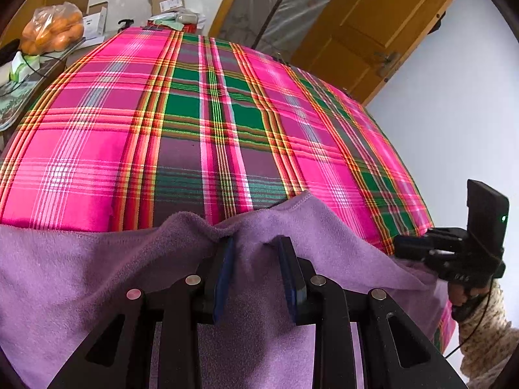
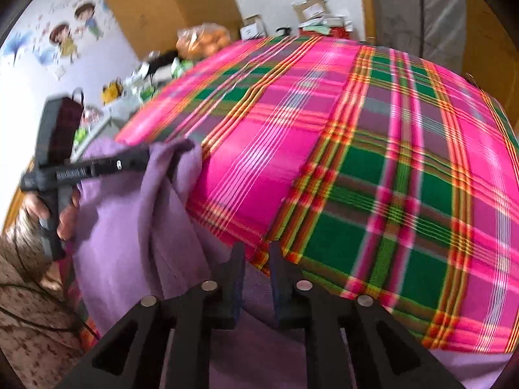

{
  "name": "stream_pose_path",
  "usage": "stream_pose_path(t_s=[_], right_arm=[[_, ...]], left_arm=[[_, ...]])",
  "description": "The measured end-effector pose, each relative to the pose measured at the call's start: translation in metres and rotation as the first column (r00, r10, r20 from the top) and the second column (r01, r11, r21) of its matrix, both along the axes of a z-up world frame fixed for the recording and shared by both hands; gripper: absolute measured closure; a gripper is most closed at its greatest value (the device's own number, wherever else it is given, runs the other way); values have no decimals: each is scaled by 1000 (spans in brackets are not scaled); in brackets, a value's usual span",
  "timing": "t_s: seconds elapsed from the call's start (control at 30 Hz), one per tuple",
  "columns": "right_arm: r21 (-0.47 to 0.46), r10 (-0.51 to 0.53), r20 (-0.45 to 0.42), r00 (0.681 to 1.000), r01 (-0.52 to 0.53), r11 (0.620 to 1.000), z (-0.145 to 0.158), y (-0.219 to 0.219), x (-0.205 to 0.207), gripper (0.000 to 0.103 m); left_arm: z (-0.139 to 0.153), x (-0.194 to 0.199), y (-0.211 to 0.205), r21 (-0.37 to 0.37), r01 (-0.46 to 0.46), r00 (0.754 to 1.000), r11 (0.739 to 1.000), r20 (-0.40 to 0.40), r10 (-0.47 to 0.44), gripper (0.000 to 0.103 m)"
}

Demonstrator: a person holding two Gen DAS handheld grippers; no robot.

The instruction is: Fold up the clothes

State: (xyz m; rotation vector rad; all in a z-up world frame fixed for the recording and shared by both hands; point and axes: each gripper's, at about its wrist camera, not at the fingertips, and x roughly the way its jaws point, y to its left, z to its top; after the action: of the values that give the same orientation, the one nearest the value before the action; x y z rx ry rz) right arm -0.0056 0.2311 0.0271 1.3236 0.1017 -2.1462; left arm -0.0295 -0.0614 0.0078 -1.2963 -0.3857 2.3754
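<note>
The purple fleece garment [image 1: 97, 275] lies bunched along the lower edge of both wrist views, on the near side of a table covered with a pink and green plaid cloth [image 1: 201, 113]. In the left wrist view the left gripper [image 1: 256, 243] has a raised ridge of the fleece between its jaws, which stand partly apart and appear to pinch that fold; the right wrist view shows the same gripper [image 2: 155, 152] at centre left with the cloth gathered at its tip and hanging down from it. The right gripper [image 2: 256, 253], at the bottom centre of its own view, has its jaws slightly spread with nothing gripped between them, above the fleece edge where it meets the plaid. Judging by the loose, rumpled lie of the garment, no neat fold is finished yet: one edge is lifted, and most of the folding is left. A bag of oranges [image 1: 52, 29] and boxes [image 1: 167, 1] sit at the upper left, beyond the table.
</note>
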Motion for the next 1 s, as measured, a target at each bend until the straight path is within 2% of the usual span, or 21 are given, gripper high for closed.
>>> stream_pose_path(t_s=[0.07,0.27,0.3,0.33,0.37,0.4,0.53,0.63,0.73,0.83,0.97,1.0], right_arm=[[3,50,8,999,-50,999,-1,-7,4,72],[86,85,-25,996,-83,993,-3,-24,12,71],[105,87,-33,996,-83,991,-3,-26,13,75],[129,88,-43,995,-82,988,-2,-26,14,88],[143,88,-47,995,-81,986,-2,-27,14,95],[141,87,-40,995,-80,987,-1,-28,14,98],[169,58,-82,995,-44,985,5,-30,16,99],[146,-65,-192,979,94,985,27,-14,7,99],[99,-155,-154,976,171,980,22,1,-11,99],[148,-157,-124,980,174,974,3,-4,-16,99],[135,-175,-86,981,185,973,-1,-4,-21,97],[131,-184,-71,980,192,973,-1,-1,-24,93]], left_arm=[[0,-1,-1,4,0,1000,1000,2,0,74],[1,-1,0,1,-1,1000,1000,3,1,74],[1,-1,-1,2,-3,1000,1000,3,3,74],[1,-1,-1,3,-4,1000,1000,3,4,74],[0,0,-1,3,-4,1000,1000,3,4,74],[0,0,-1,3,-4,1000,1000,3,4,74],[1,0,-1,1,-9,1000,1000,5,9,74],[1,0,-2,6,-18,1000,1000,11,18,74],[0,-1,-3,13,-18,1000,1000,12,18,74],[0,-1,-3,11,-16,1000,1000,10,16,74],[0,-1,-3,11,-16,1000,1000,13,16,74],[0,-1,-2,11,-16,1000,1000,13,16,74]])
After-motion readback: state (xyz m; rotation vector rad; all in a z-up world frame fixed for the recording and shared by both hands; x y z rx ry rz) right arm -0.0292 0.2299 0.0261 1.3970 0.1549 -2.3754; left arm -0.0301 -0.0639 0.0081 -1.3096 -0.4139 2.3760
